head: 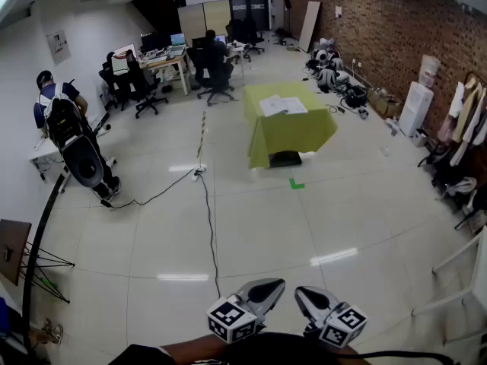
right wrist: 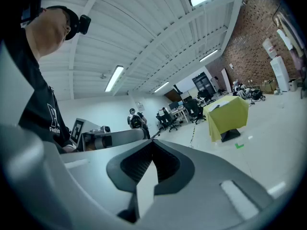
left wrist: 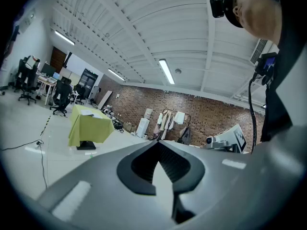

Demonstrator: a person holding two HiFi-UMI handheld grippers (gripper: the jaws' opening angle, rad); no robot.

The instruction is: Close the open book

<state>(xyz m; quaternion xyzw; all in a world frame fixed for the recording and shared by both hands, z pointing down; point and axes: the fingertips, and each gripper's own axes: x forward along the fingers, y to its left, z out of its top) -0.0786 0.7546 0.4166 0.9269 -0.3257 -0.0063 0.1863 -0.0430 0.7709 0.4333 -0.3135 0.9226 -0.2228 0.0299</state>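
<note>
An open book point(head: 283, 106) with white pages lies flat on a table draped in a yellow-green cloth point(head: 293, 135), far across the room. My left gripper point(head: 268, 287) and right gripper point(head: 303, 292) hang close to my body at the bottom of the head view, several metres from the table. Both are shut with nothing between the jaws. In the left gripper view the gripper point(left wrist: 156, 143) points up toward the ceiling, with the table point(left wrist: 89, 125) small at the left. In the right gripper view the gripper point(right wrist: 152, 142) is also tilted up, and the table point(right wrist: 229, 116) is small at the right.
A black cable point(head: 209, 226) runs across the tiled floor between me and the table, near a green tape mark point(head: 296, 183). A person with a backpack point(head: 67, 128) stands at the left. Desks and office chairs point(head: 148, 82) fill the back. Clothes point(head: 464, 120) hang along the brick wall.
</note>
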